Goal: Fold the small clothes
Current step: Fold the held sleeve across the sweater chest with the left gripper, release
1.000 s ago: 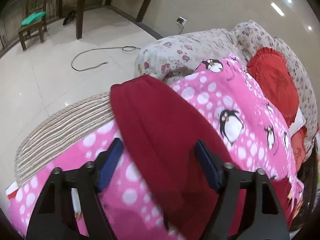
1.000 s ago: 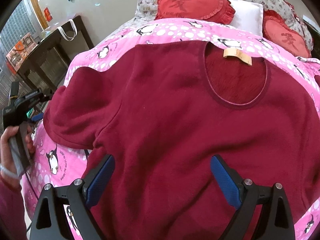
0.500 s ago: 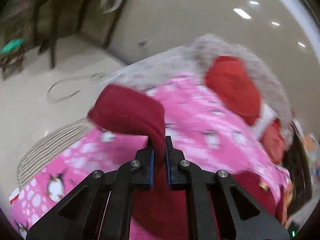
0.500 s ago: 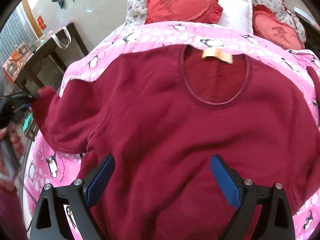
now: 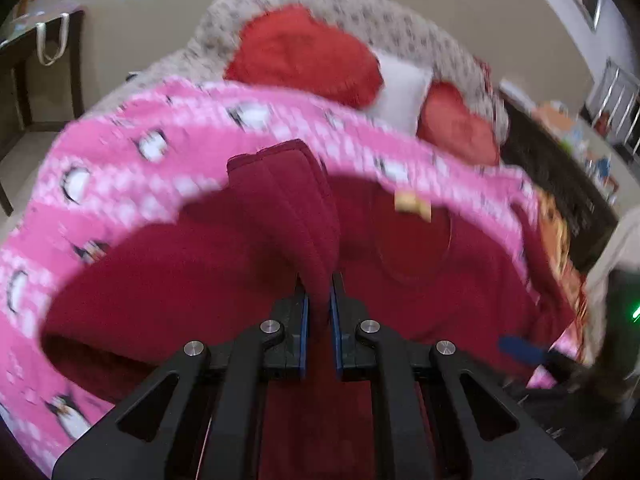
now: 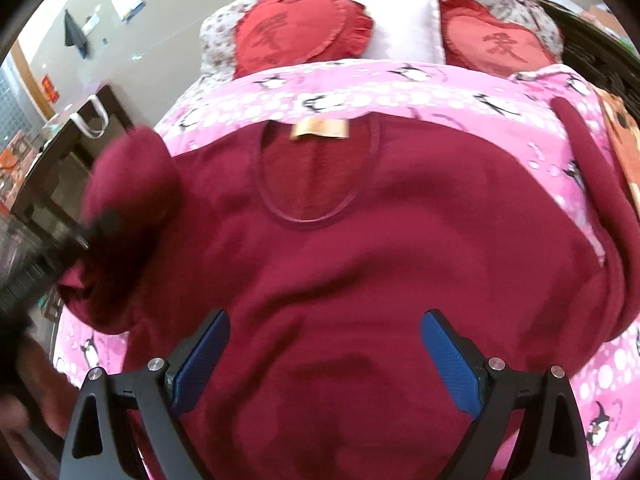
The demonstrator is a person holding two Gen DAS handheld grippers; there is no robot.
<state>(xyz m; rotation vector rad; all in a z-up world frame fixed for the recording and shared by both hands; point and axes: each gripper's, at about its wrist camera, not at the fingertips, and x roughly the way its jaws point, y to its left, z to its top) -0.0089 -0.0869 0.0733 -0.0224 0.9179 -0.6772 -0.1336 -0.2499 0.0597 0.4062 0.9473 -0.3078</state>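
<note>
A dark red top (image 6: pixel 360 240) is spread flat on a pink blanket (image 6: pixel 400 96) with white dots and penguins. Its round neck hole is turned toward the red heart pillows (image 6: pixel 296 32), and a small tan label (image 6: pixel 319 129) is sewn just inside the neck. The cloth looks thick and soft.

One sleeve (image 5: pixel 292 200) is pinched tight by the left gripper (image 5: pixel 318 312) and is lifted up over the body of the top. This view is blurry. The other sleeve (image 6: pixel 600 184) is laid out along the far side of the blanket.

The right gripper (image 6: pixel 325 354) is held wide apart over the lower part of the top, and nothing is gripped in it.
</note>
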